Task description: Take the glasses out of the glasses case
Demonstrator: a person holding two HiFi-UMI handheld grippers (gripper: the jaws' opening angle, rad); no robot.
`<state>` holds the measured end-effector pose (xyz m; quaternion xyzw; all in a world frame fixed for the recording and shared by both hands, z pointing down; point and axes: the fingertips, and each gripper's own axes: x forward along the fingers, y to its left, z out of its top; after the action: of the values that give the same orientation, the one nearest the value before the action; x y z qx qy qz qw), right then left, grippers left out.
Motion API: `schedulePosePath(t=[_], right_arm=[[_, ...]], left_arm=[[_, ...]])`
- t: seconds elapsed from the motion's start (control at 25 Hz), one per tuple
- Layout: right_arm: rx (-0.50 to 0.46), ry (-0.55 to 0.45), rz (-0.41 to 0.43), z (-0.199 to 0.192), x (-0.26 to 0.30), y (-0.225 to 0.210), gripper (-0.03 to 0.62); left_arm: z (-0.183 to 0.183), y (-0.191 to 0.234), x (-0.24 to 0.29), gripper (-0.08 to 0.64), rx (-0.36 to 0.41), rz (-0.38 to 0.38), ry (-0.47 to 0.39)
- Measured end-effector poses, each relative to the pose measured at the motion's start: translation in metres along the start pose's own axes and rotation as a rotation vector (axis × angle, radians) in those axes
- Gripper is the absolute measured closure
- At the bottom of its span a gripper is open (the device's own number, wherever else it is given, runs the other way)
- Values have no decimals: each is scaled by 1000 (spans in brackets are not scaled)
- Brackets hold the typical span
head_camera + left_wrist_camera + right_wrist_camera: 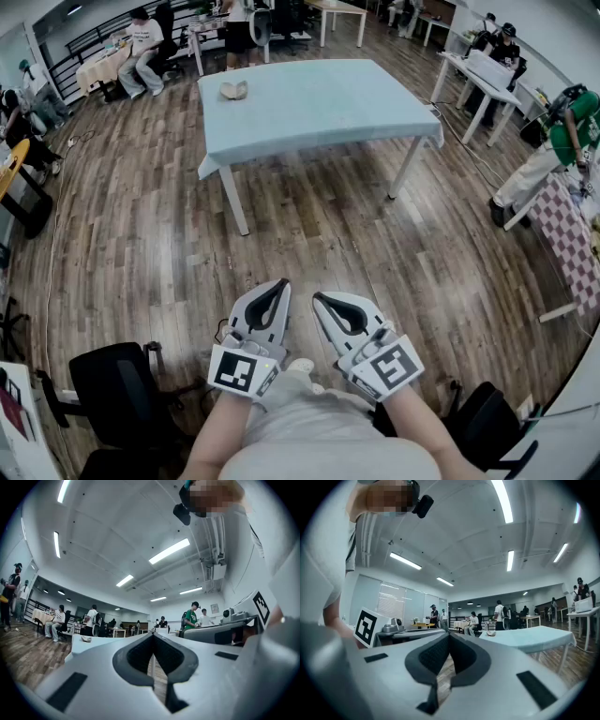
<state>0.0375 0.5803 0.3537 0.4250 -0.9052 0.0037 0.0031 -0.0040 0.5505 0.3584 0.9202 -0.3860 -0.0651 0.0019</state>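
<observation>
Glasses case point(233, 90): upper left on bench point(319, 103) | left claw point(280, 286), right claw point(318, 298): pressed together, empty, bottom centre | left claw likely nearer

No words or numbers can be read from here. The only signs are the black-and-white square markers point(234, 372) on the cubes of the left claw point(282, 284) and right claw point(316, 298), patterns without letters. A frame point(214, 607) on the far wall is too small to read

Floor point(141, 234) glossy wood; table cover point(319, 103) matt cloth; left tongs point(280, 284) matt plastic.
</observation>
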Motion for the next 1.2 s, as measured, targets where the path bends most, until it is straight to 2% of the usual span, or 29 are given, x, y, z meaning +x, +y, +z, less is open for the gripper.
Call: schedulePosePath(t=[0.16, 0.4, 0.6, 0.8, 1.04, 1.2], right_arm=[[-23, -8, 9, 2, -12, 14, 584], [6, -8, 69, -6, -31, 37, 584], [19, -28, 92, -3, -33, 46, 584], [11, -39, 87, 0, -25, 34, 584], [10, -61, 68, 7, -6, 20, 584], [20, -55, 54, 0, 10, 11, 584]], left_arm=[[3, -15, -16, 551, 34, 8, -2], [6, -29, -46, 551, 78, 84, 6], [9, -28, -55, 551, 89, 118, 6], [9, -22, -43, 551, 85, 134, -2], [8, -8, -27, 551, 88, 115, -2], [1, 10, -20, 551, 61, 122, -1]])
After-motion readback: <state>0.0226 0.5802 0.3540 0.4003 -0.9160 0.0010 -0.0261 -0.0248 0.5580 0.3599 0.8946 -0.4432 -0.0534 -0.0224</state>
